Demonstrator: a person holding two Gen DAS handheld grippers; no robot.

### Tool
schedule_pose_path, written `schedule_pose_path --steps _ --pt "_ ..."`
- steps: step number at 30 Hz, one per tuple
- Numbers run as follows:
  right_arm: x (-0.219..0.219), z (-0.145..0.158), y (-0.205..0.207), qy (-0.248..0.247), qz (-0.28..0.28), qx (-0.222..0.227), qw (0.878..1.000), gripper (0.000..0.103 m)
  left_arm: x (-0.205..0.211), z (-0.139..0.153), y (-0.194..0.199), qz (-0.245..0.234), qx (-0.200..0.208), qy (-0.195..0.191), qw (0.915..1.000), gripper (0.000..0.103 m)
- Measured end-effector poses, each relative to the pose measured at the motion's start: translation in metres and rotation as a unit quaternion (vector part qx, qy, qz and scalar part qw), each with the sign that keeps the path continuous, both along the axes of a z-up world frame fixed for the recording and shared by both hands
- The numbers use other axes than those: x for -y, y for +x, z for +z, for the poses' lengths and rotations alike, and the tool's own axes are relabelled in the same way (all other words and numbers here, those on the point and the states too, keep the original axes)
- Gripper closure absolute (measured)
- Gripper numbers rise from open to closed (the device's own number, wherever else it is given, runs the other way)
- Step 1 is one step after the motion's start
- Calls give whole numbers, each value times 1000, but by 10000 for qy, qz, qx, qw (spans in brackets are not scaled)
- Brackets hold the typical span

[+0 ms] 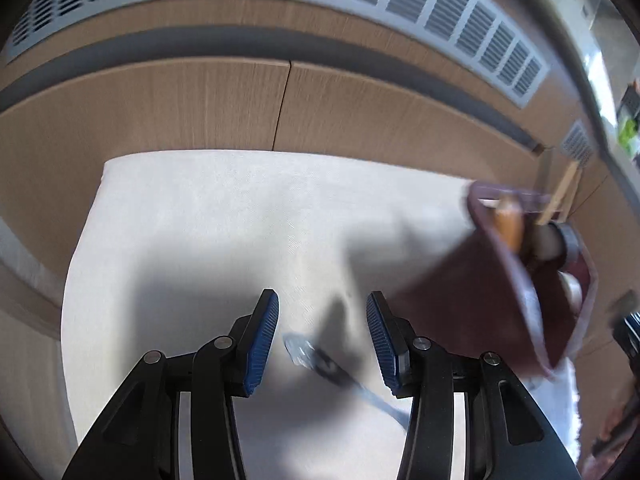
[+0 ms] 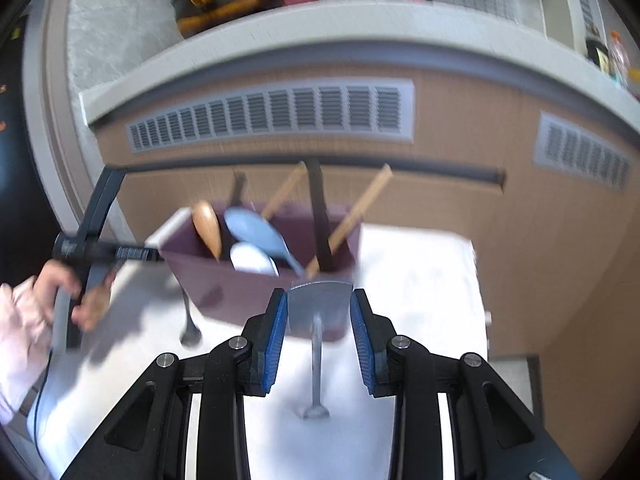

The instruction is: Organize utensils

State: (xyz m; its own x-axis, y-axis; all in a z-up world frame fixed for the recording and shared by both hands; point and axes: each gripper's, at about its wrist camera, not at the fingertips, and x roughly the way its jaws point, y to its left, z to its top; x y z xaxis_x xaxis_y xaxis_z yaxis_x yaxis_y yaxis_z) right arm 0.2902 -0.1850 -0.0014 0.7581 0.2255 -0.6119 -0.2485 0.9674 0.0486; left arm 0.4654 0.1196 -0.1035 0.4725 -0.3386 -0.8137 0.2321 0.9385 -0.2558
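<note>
Maroon boxy holder (image 2: 260, 284), wooden handles (image 2: 352, 216)

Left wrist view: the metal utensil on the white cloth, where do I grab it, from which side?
Take the metal utensil by its slim handle, from above, with the open left hand-held gripper. It lies flat on the white cloth, running diagonally, so turn the pads to straddle it crosswise.

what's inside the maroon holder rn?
Maroon holder contains a wooden spoon, a pale blue spoon, a white utensil, two wooden sticks and a dark handle. Its walls cover their lower ends.
</note>
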Motion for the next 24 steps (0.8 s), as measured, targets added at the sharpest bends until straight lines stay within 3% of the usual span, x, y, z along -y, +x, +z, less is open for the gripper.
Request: schedule_pose_path --steps 6,11,16,19,24 --pt "9 -16 -9 25 -1 -313 9995 74 12 -15 -15 -441 -41 652 9969 56" --pt "6 -26 0 -117 114 -537 9984 74 16 -16 -77 -1058 -86 1049 9888 56" --pt "9 -60 25 -23 -28 -1159 9933 65 22 -15 -130 -1395 -205 1079 9841 56" --pt "9 -79 44 -20 -283 -1268 9915 65 19 -14 -129 -1209 -285 866 9885 56" --pt "-13 -92 58 -315 -184 -1259 9914 65 -9 -4 -84 -88 -73 350 9993 52"
